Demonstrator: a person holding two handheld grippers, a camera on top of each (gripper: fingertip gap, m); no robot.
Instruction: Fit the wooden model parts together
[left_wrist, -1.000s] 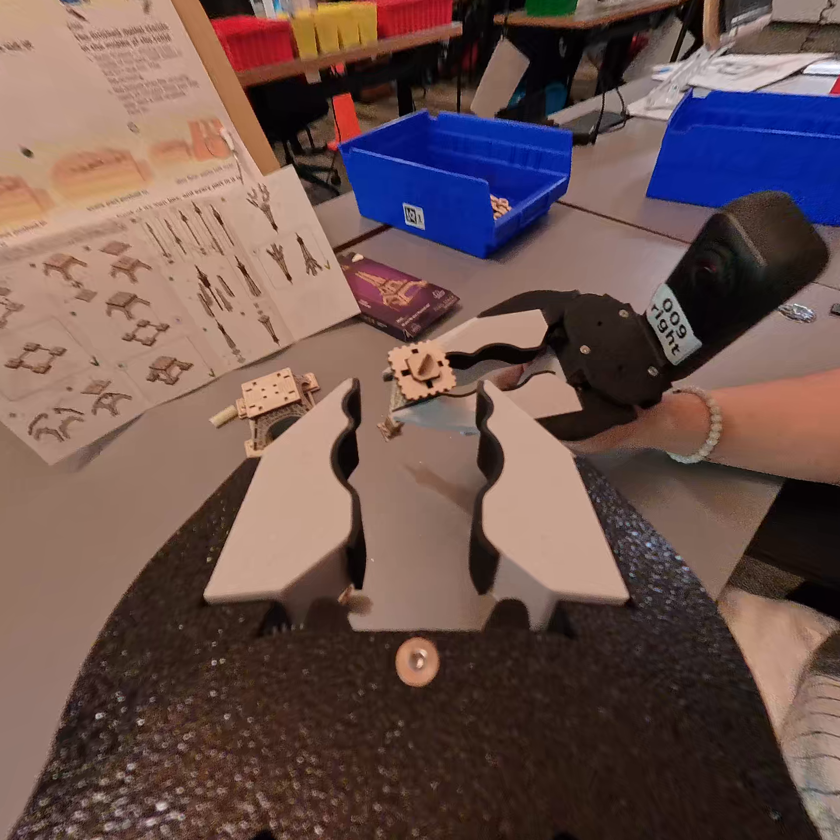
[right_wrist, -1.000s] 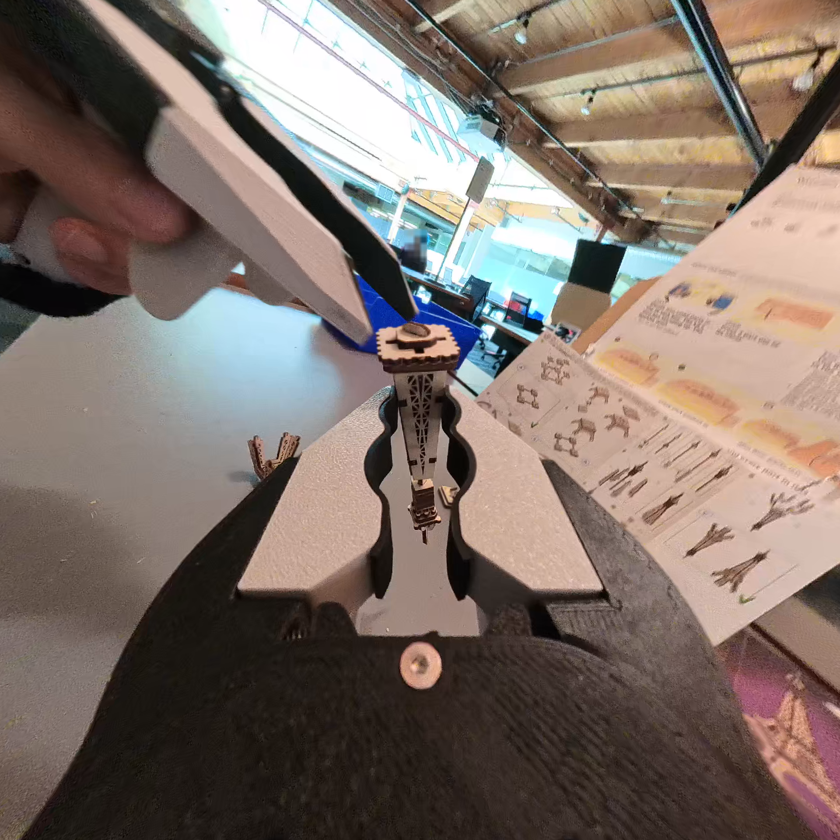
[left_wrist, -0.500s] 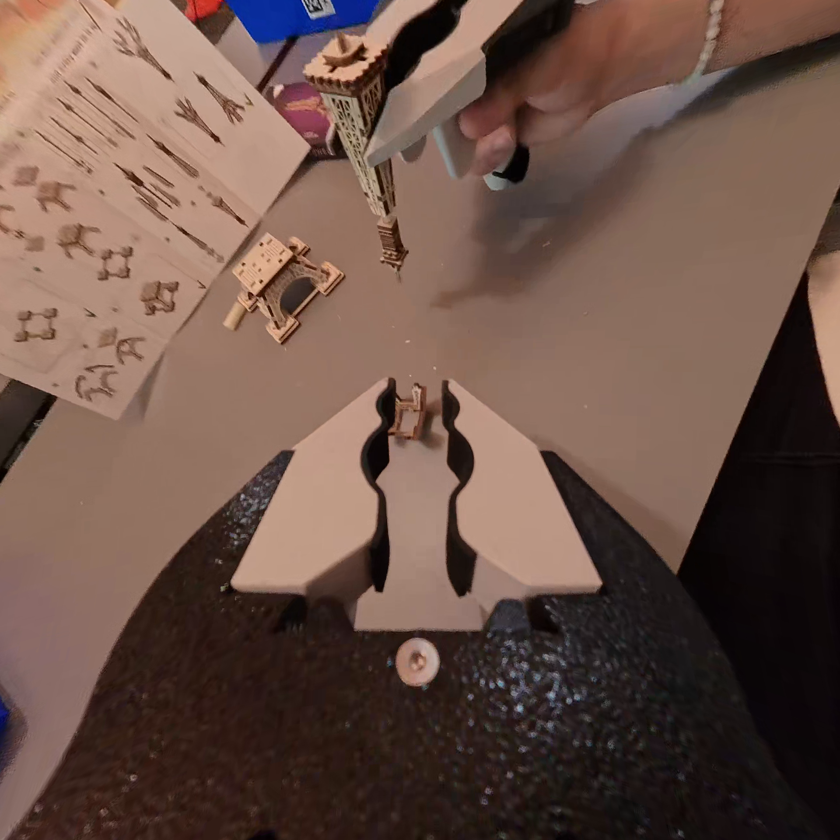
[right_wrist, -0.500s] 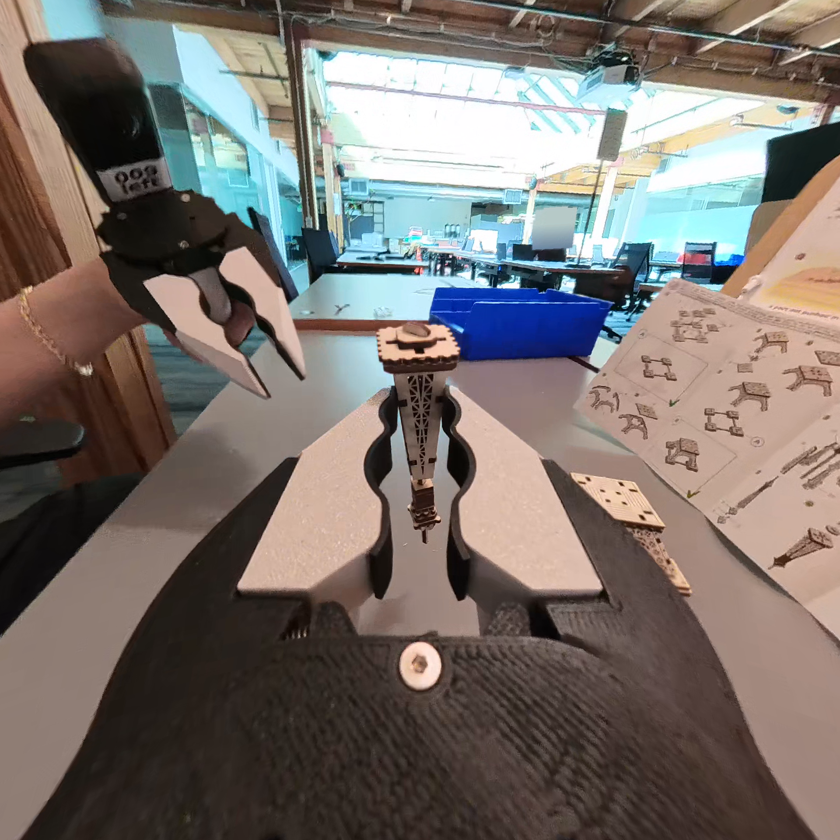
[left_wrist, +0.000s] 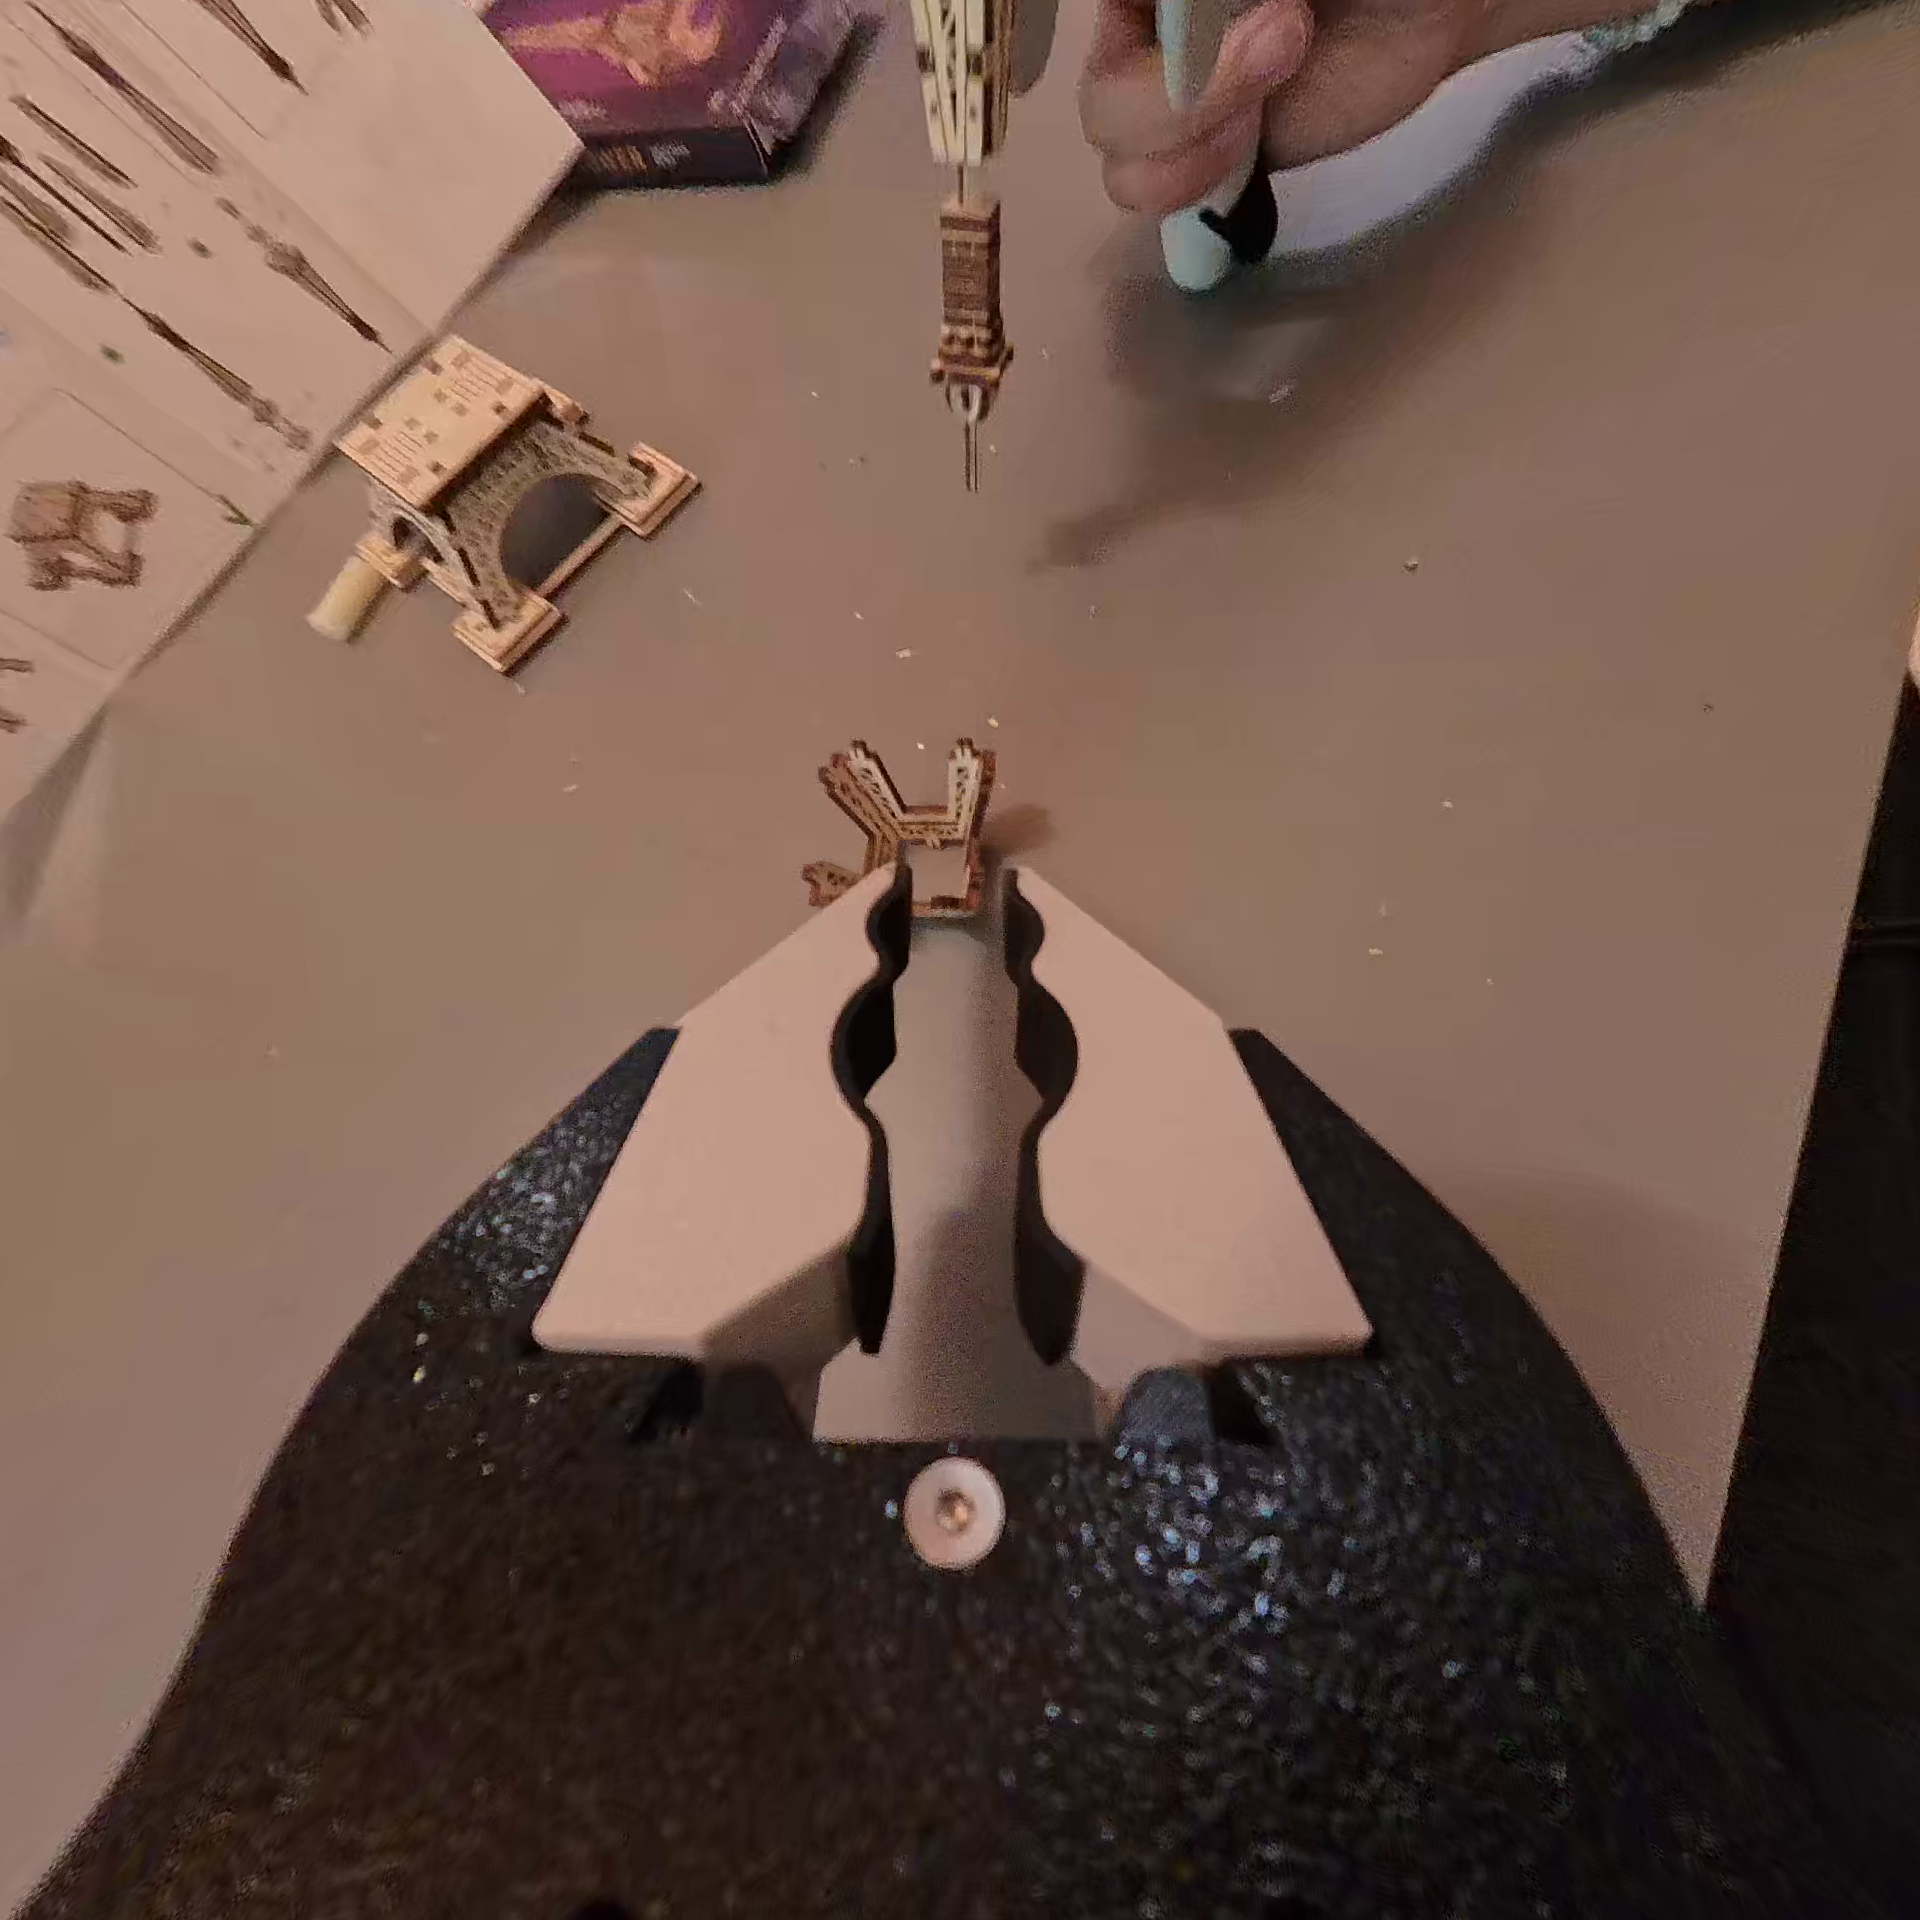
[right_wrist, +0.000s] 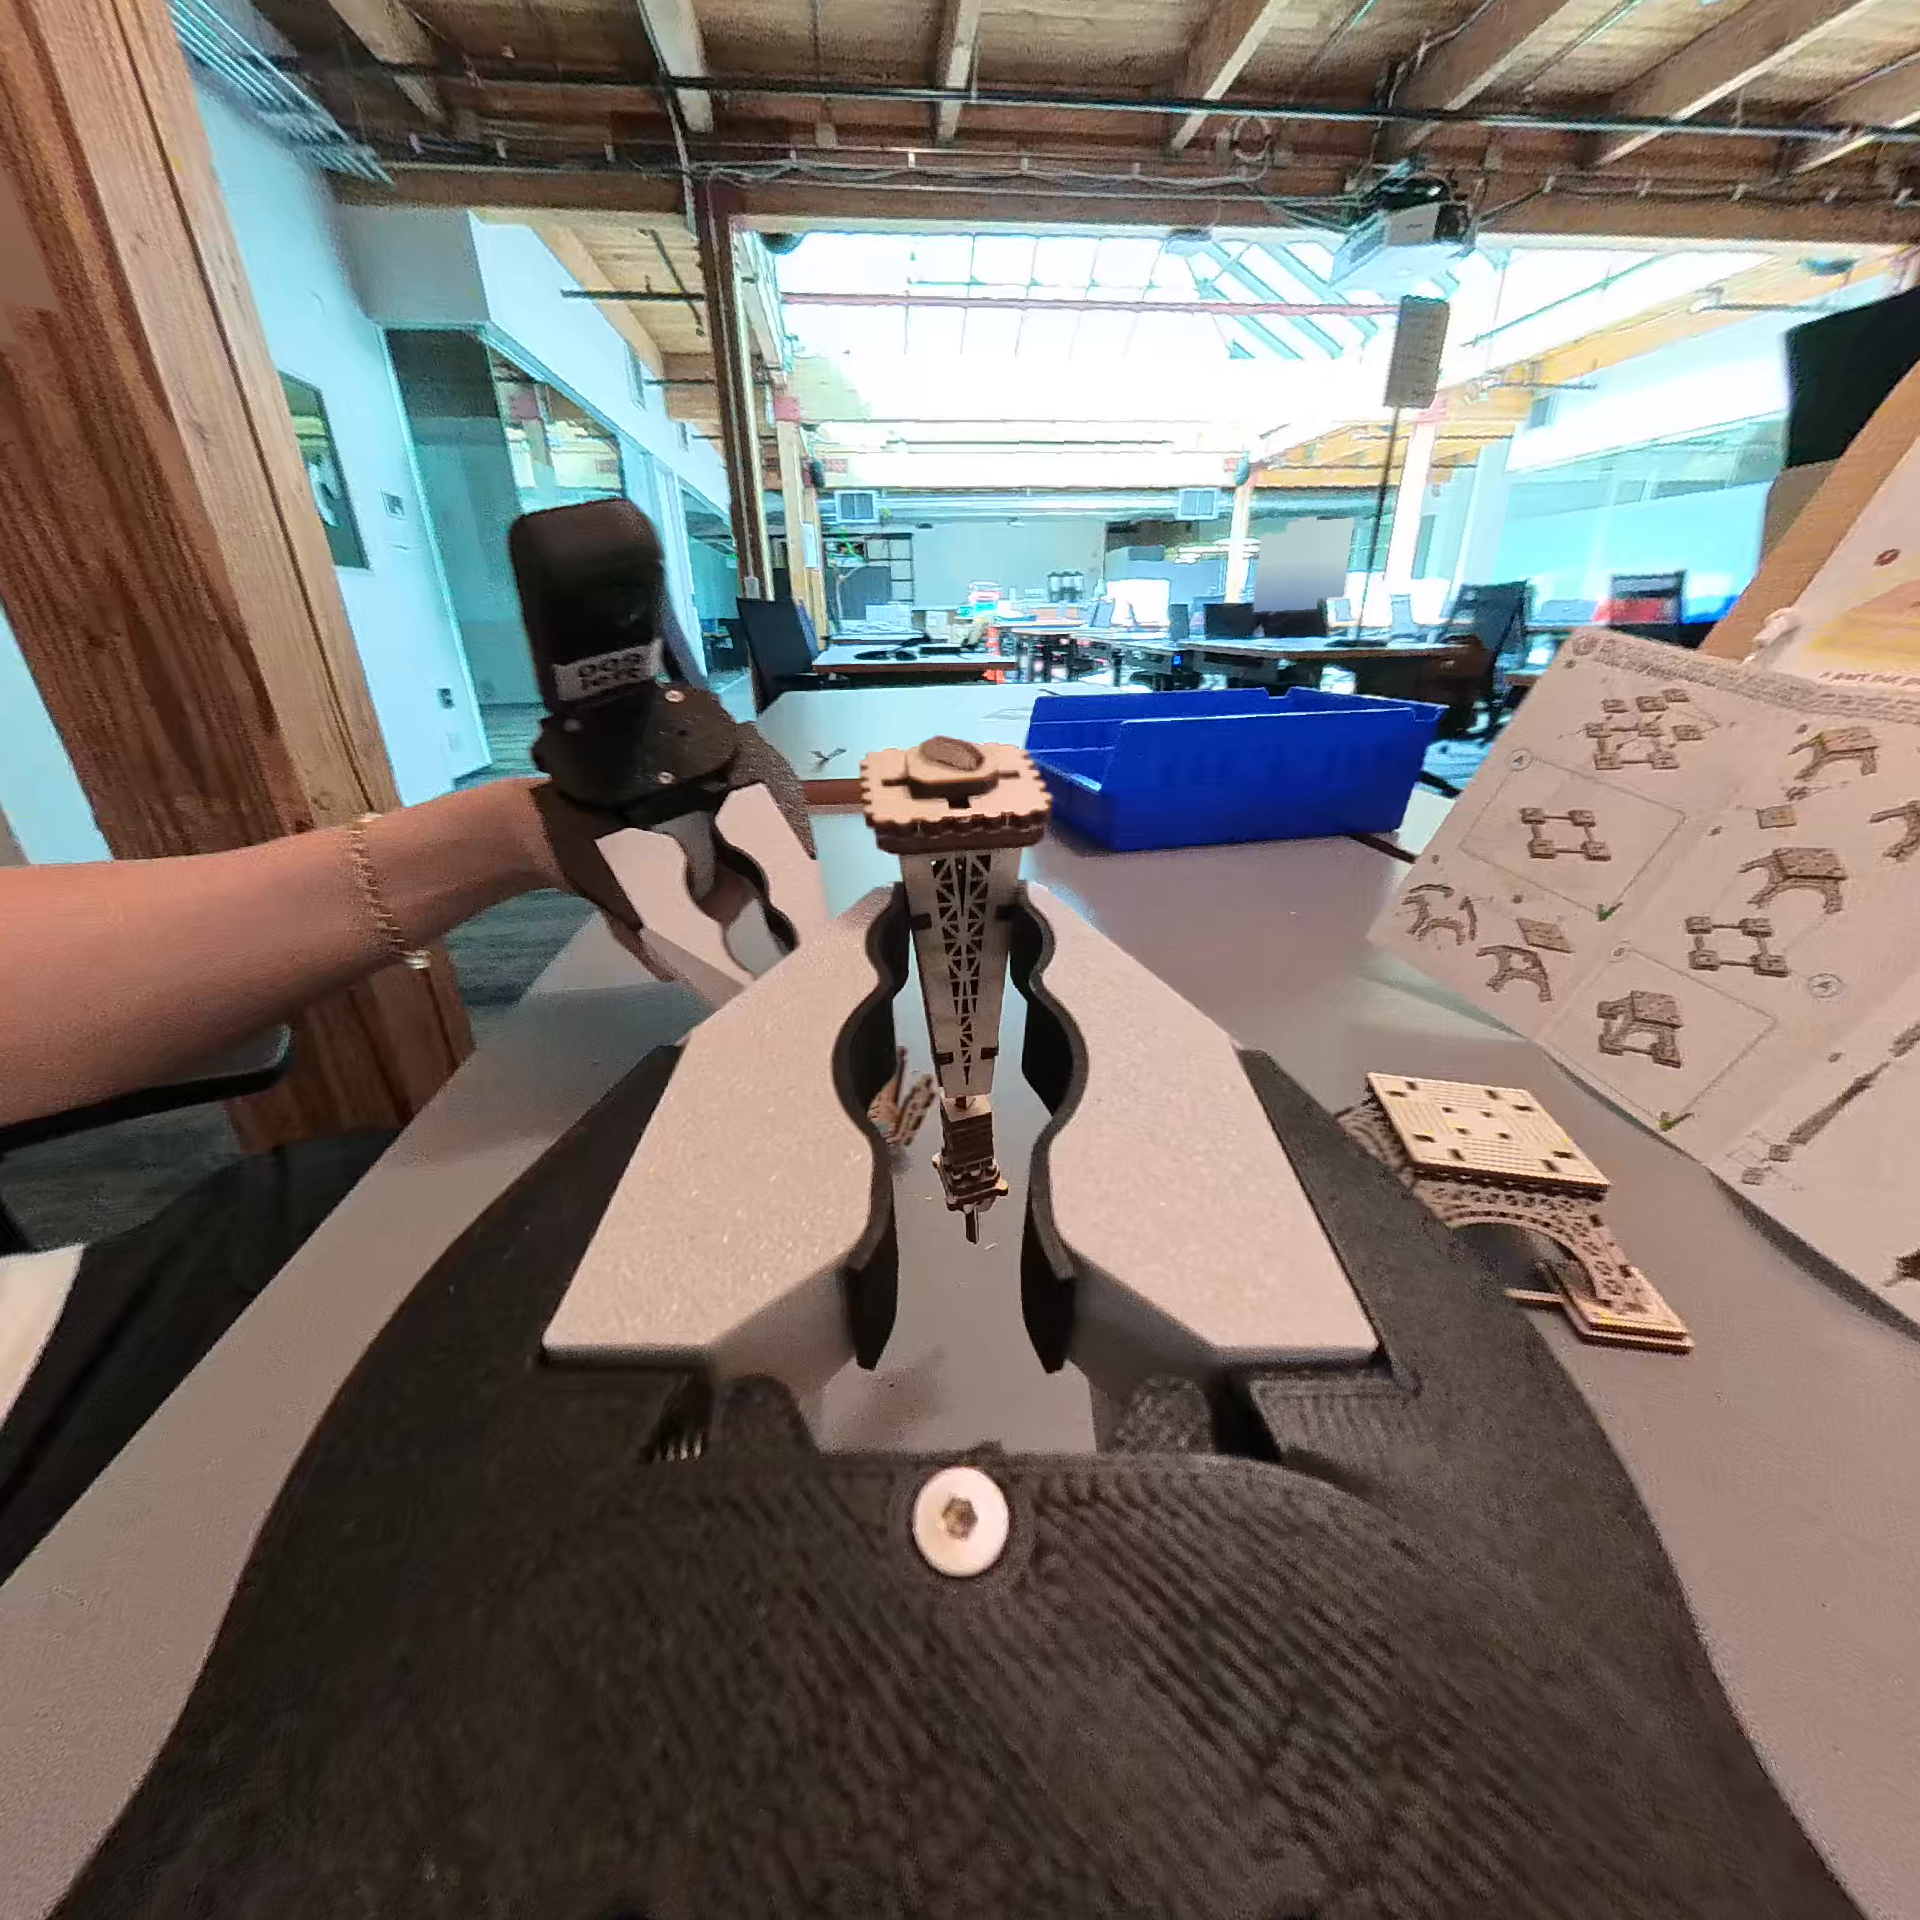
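My right gripper is shut on a wooden tower spire. It grips just below the spire's square platform, and the thin tip points back toward the camera. In the left wrist view the spire hangs tip down above the grey table. My left gripper is low over the table with its jaws narrowly apart. The near end of a small forked wooden piece lies between its tips. An arched wooden base stands to the left and also shows in the right wrist view.
An instruction sheet leans at the left, with a purple box behind. A small pale peg lies by the base. A blue bin stands farther back. The table edge runs along the right.
My left gripper narrowed from wide open and dropped toward the table, up to the small forked piece. My right gripper, holding the spire, moved away from the left one.
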